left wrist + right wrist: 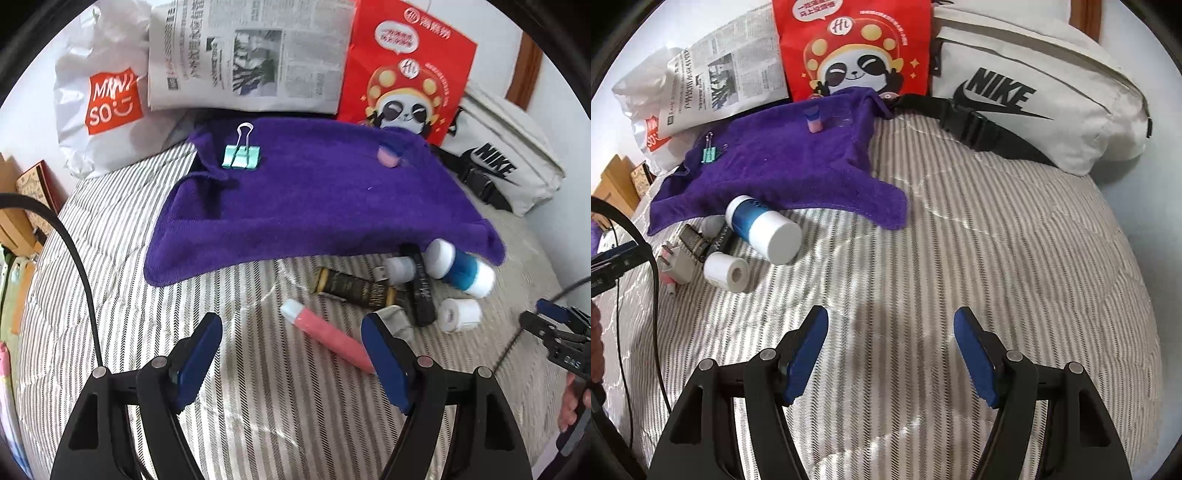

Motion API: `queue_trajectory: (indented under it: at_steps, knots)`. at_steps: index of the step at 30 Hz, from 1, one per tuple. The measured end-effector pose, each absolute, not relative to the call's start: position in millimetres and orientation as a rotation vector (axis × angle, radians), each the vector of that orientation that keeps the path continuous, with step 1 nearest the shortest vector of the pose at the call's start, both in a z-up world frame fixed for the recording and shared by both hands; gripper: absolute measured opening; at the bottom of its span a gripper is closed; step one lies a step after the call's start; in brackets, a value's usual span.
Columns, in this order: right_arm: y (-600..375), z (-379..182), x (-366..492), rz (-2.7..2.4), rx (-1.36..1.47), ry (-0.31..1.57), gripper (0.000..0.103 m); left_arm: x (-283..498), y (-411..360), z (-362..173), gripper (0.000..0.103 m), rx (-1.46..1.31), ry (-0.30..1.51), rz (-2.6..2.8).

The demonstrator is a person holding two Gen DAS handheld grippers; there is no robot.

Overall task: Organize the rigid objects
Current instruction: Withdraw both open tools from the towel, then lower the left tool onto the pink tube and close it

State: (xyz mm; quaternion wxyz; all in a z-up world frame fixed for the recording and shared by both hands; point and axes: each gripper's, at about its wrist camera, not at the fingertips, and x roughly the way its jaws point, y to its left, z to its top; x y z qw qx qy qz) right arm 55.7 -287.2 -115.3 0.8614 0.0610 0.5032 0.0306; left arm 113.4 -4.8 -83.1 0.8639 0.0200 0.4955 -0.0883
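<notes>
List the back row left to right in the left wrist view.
White shopping bag → newspaper → red panda bag → white waist bag.

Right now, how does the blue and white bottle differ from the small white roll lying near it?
The blue and white bottle is clearly larger and longer than the small white roll. The bottle has a blue middle band and closed white ends; the roll is all white, with an open hole through its centre. The bottle's far end touches the edge of the purple towel; the roll lies apart from it. Both are cylinders lying on their sides on the striped bedcover.
</notes>
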Motion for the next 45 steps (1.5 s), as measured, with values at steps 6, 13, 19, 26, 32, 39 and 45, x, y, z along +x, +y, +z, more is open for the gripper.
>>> queue_trajectory:
  at_steps: [6,13,19,26,32,39,45]
  knots:
    - [-275,-118,55,0.070,0.074,1.068,0.070,126,-16,-97,0.077,0.070,1.077,-0.163]
    - [-273,-115,53,0.095,0.068,1.052,0.070,127,-32,-100,0.077,0.114,1.084,-0.163]
    - [-277,-111,53,0.105,0.075,1.036,0.070,116,-23,-108,0.079,0.185,1.101,-0.134]
    - [-276,-110,54,0.122,0.079,1.027,0.070,111,-14,-109,0.079,0.132,1.114,-0.145]
    - [-272,-111,54,0.138,0.070,1.028,0.070,121,-20,-109,0.079,0.106,1.119,-0.160]
    - [-267,-118,56,0.111,0.017,1.050,0.070,126,-35,-111,0.080,0.156,1.115,-0.156]
    - [-272,-122,54,0.066,-0.022,1.067,0.070,122,-36,-110,0.079,0.165,1.114,-0.166]
